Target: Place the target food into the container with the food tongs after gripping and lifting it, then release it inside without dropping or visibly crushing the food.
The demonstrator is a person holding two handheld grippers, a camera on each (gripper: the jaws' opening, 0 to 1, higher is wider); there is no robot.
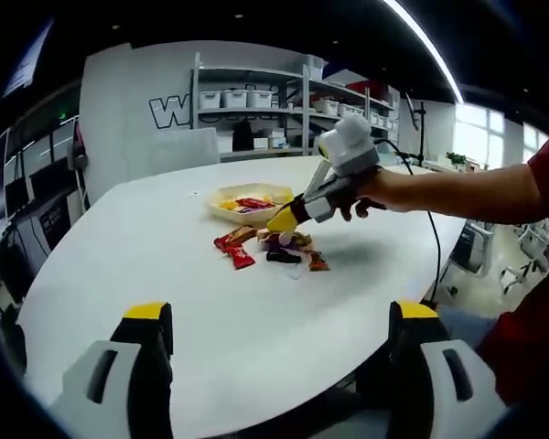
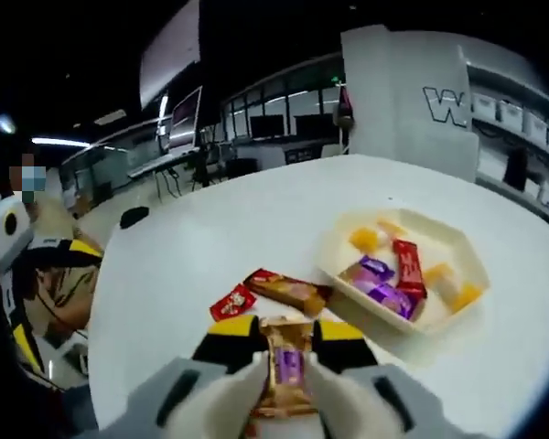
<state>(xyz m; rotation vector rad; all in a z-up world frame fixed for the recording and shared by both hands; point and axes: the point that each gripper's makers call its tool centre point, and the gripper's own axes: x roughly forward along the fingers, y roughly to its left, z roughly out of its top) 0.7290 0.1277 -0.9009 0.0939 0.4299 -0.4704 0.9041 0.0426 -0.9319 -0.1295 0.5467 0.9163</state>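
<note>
A brown-and-purple wrapped snack bar sits pinched between the right tongs, just short of the pale hexagonal plastic tray of wrapped sweets. Loose red and brown wrapped snacks lie beside it on the white tabletop. The left tongs hang spread wide above the tabletop's near edge.

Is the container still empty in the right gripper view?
No: the container already holds several wrapped snacks, purple, red and orange.
</note>
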